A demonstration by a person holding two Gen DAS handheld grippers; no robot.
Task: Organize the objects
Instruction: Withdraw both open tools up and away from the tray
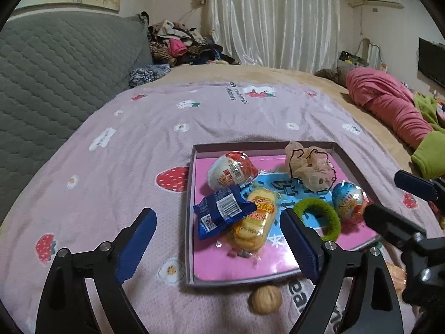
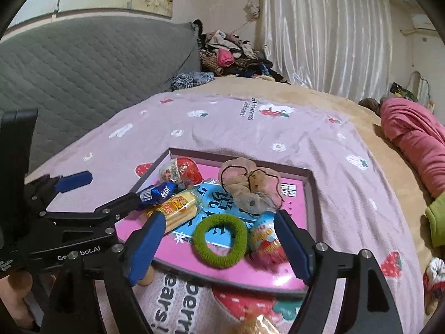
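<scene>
Left gripper (image 1: 219, 246): jaws spread wide, nothing between the blue pads, angled downward; right gripper (image 2: 219, 246): jaws likewise wide and empty, angled downward, close beside the left; fingers (image 2: 16, 292) gripping the left gripper's handle.

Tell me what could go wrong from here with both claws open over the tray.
1. The walnut lies outside the tray against its near wall; on the soft blanket it may roll when grasped.
2. The blue packet leans over the yellow biscuit pack; lifting either could drag the other out.
3. The left claw and right claw hang close together; reaching for the green ring could make them collide.
</scene>
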